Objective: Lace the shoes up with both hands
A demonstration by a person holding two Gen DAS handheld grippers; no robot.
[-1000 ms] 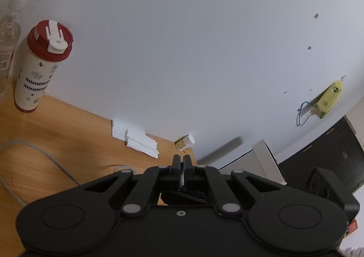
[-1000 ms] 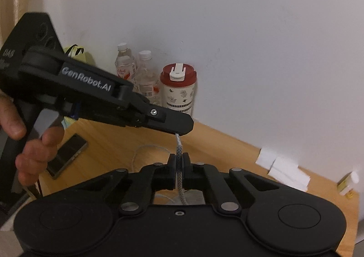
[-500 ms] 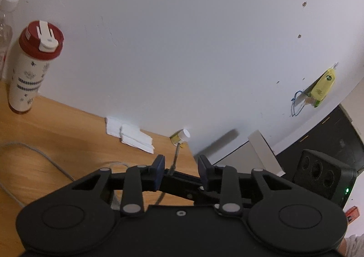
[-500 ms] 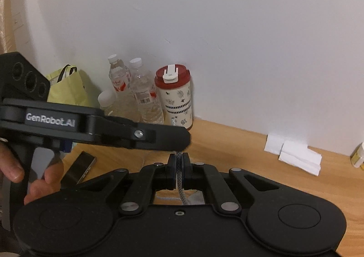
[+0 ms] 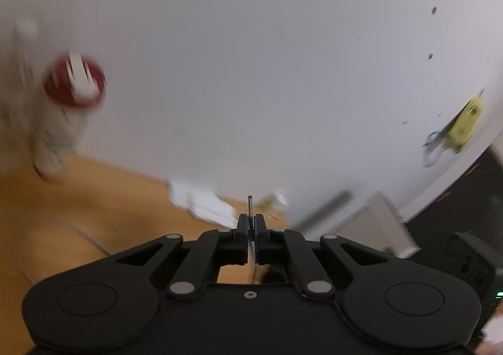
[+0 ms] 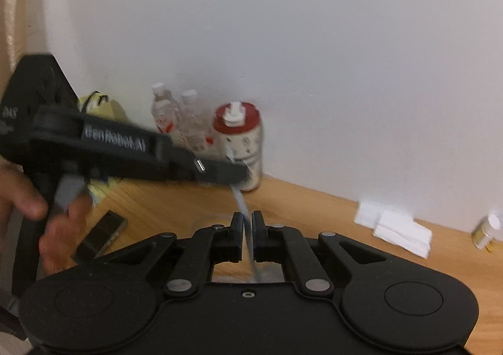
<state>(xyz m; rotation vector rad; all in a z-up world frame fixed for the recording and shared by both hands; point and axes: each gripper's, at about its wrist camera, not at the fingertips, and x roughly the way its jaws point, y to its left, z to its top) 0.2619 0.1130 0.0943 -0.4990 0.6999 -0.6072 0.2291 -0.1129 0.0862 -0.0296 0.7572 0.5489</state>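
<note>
White wall fills most of both views, with a wooden desk (image 6: pixel 317 207) running along its foot. From the left wrist camera, the left gripper (image 5: pixel 251 223) has its fingers pressed together on the shoelace (image 5: pixel 250 207), whose dark tip sticks up just above the fingertips; the scene behind it is smeared by motion blur. From the right wrist camera the same gripper appears side-on at the left, gripped by the person's left hand (image 6: pixel 37 207), its tip pinching the lace at the top. The lace slants down from there into the right gripper (image 6: pixel 248 220), passing between fingers that stand slightly apart; whether they touch the lace cannot be told. The shoe itself is not visible in either view. At the back of the desk against the wall stand a red-lidded tumbler (image 6: pixel 240 144) and clear water bottles (image 6: pixel 176 122), with a yellow bag (image 6: pixel 100 106) beside them. A dark phone (image 6: pixel 100 235) lies flat on the wood near the hand. Folded white tissues (image 6: pixel 393 226) and a small white-capped jar (image 6: pixel 485 231) sit further right along the wall.
</note>
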